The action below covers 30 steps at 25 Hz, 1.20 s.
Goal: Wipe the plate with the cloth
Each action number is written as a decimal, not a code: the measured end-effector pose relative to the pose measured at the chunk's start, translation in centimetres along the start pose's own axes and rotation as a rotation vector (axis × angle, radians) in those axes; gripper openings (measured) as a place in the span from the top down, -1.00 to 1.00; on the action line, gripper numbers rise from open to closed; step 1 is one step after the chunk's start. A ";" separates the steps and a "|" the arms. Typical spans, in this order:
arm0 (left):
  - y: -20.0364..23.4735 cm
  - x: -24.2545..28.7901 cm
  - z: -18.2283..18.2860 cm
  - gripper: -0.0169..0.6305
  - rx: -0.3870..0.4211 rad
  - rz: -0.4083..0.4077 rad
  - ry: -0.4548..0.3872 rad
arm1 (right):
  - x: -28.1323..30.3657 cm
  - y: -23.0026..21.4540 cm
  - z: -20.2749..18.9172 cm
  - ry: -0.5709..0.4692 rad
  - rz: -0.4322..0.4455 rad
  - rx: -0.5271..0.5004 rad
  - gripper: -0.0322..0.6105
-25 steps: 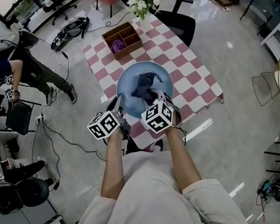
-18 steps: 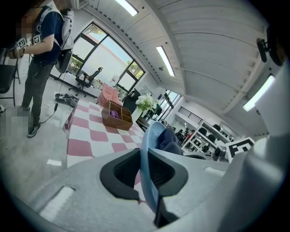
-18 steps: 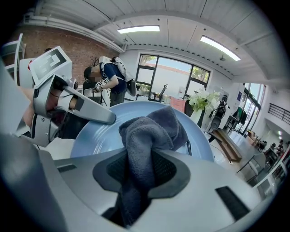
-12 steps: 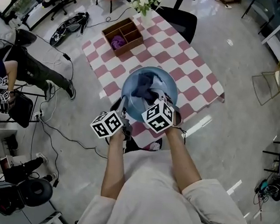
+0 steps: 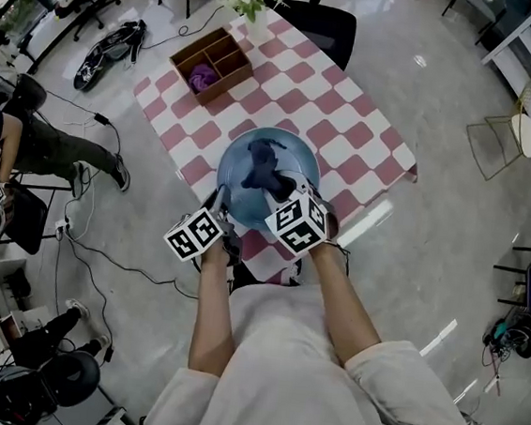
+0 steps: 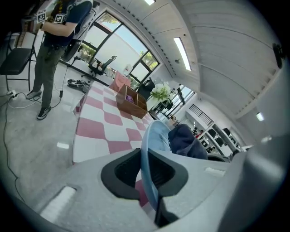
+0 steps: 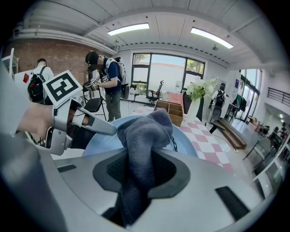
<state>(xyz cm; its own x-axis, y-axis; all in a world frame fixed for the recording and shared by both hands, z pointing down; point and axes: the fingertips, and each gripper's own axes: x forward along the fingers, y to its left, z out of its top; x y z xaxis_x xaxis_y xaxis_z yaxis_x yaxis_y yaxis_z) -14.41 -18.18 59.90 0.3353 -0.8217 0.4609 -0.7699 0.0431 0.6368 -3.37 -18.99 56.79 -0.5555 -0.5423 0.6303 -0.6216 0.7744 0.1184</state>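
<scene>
Left gripper jaws pinch the rim of the blue plate — right gripper jaws clamp the dark cloth lying on it.

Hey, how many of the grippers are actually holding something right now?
2. The left gripper clamps the rim of the blue plate; the right gripper grips the dark cloth lying on that plate. Neither is hidden.

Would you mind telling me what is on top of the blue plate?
A dark blue cloth rests on the plate, clamped in the right tool; the left tool grips the plate's rim. The plate surface under the cloth is hidden.
</scene>
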 end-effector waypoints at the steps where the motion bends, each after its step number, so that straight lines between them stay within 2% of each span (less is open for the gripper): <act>1: 0.2 0.3 -0.2 0.84 -0.009 0.006 0.007 | 0.1 -0.2 -0.4 0.007 -0.002 0.010 0.54; 9: 2.7 2.0 -2.3 0.84 -0.109 0.052 0.061 | 0.1 -1.8 -2.1 0.037 -0.030 0.079 0.54; 18: 4.7 3.1 -4.0 0.84 -0.197 0.106 0.104 | 0.9 -2.2 -2.4 0.050 -0.032 0.107 0.54; 30: 5.0 2.9 -4.7 0.84 -0.199 0.141 0.133 | 1.6 -1.0 -1.1 0.014 0.015 0.135 0.54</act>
<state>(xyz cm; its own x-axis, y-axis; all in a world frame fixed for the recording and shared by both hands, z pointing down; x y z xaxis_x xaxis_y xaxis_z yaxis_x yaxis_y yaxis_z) -14.73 -17.67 67.30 0.3109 -0.7183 0.6224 -0.6968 0.2731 0.6632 -3.00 -20.28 58.53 -0.5578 -0.5256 0.6423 -0.6825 0.7309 0.0053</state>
